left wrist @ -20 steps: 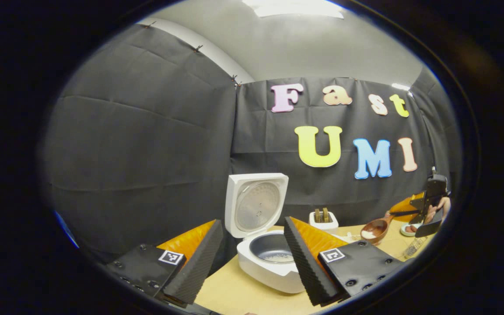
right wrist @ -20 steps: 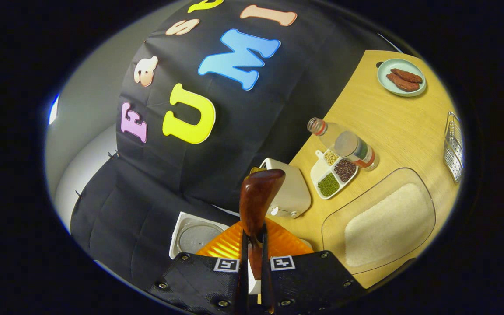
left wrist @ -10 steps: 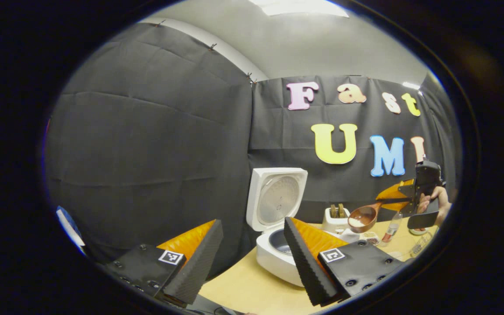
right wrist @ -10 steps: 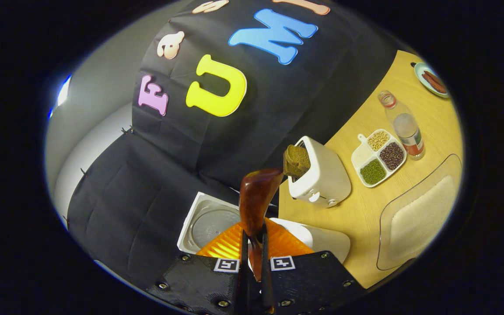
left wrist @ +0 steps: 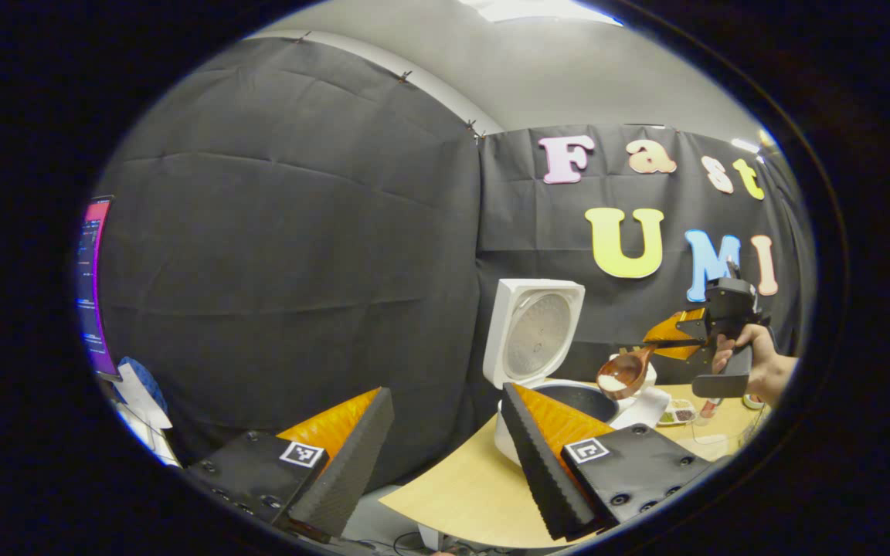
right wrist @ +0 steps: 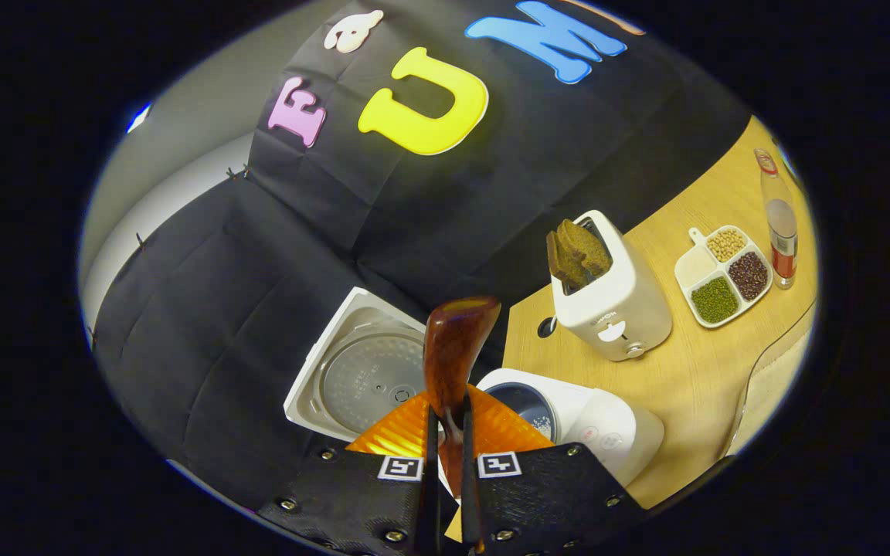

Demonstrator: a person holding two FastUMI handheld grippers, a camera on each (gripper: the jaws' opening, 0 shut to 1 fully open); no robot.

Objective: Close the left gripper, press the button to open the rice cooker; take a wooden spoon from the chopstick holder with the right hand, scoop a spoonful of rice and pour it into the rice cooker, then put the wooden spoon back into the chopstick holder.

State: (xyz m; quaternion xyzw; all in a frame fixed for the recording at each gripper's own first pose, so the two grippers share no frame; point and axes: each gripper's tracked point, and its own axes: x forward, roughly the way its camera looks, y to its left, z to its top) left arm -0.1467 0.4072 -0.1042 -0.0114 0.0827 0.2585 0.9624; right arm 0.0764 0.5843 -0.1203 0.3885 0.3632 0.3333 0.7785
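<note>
Wooden table point(right wrist: 669, 371), black cloth behind. Rice cooker point(right wrist: 607, 432) open, pot partly hidden behind right gripper point(right wrist: 445, 471), clenched on wooden spoon point(right wrist: 453, 347). Left gripper point(left wrist: 445, 455) released. Cooker lettering illegible.

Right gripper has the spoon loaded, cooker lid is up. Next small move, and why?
Probably carry the wooden spoon a little farther over the inner pot, then tip it. The left gripper view shows the right gripper holding the spoon level, white rice in its bowl, at the pot's far rim, with the rice cooker lid upright. Whether the bowl is fully over the opening is hard to tell.
</note>
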